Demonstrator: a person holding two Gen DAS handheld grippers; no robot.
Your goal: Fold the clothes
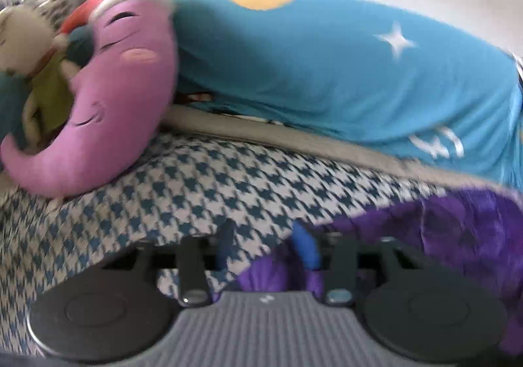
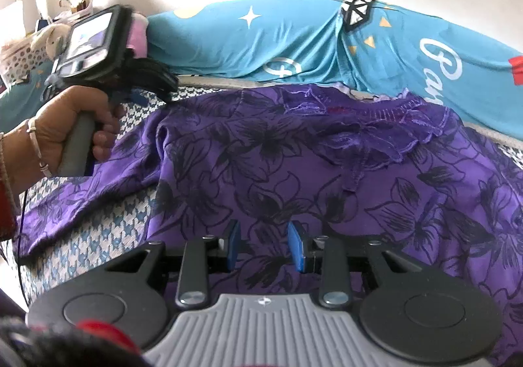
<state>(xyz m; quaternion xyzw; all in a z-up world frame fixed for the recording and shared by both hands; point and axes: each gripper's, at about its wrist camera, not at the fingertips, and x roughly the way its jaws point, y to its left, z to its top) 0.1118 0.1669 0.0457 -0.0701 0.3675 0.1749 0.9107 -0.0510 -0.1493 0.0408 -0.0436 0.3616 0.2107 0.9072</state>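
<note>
Lying spread across the houndstooth bedspread, the purple floral garment was opened out flat, neckline toward the blue pillows at the wall, probably so its edges could be reached for folding; one sleeve or side panel trailed off toward the bed's near left edge. Hovered low over the garment's middle was the right hand-held gripper, blue pads parted with nothing between them and purple cloth showing through the gap. Was gripped by its grey handle in a person's left hand, beaded bracelets on the wrist, the left hand-held gripper, raised above the garment's left side and angled toward the pillows. Seen from its own blurred view, stood open too, one finger over bedspread, the other at the garment's edge, clamped on nothing. Leaned against the pillows at the far left a pink plush elephant and a pale soft toy, clear of the folding area. Judged not yet begun: no fold visible.
</note>
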